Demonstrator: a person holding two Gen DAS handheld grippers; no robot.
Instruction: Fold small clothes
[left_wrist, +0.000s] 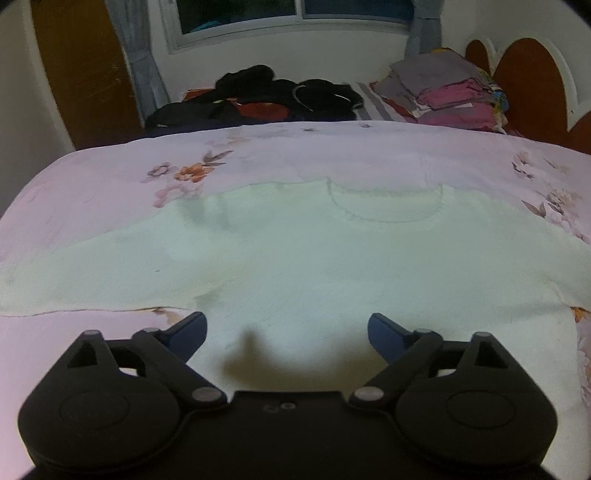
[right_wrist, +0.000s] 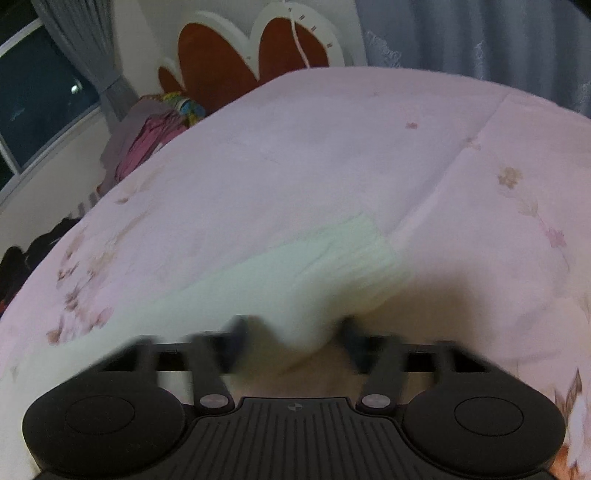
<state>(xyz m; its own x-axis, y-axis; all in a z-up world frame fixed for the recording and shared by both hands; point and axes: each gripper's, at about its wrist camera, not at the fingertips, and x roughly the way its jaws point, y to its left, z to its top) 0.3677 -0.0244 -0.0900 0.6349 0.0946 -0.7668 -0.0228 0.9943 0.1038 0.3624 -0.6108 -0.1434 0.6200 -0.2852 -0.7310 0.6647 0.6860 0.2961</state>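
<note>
Pale mint-green cotton, a small shirt (left_wrist: 314, 251), is being shown spread flat on the floral pink bedspread (left_wrist: 110, 184), its round neckline lying toward 12 o'clock in the left wrist view and one sleeve reaching out toward 9 o'clock. The left gripper (left_wrist: 287, 334) is being held just above the shirt's near hem at 6 o'clock, its blue-tipped fingers (left_wrist: 188, 334) spread wide apart with nothing between them. In the right wrist view, badly blurred, the right gripper (right_wrist: 293, 334) is being held with its fingers apart over the shirt (right_wrist: 295, 266), whose sleeve runs toward 1 o'clock. A stack of folded clothes (left_wrist: 447, 92) is being kept at 1 o'clock by the headboard (left_wrist: 532, 77), and a heap of dark clothes (left_wrist: 258, 98) at 11 o'clock.
</note>
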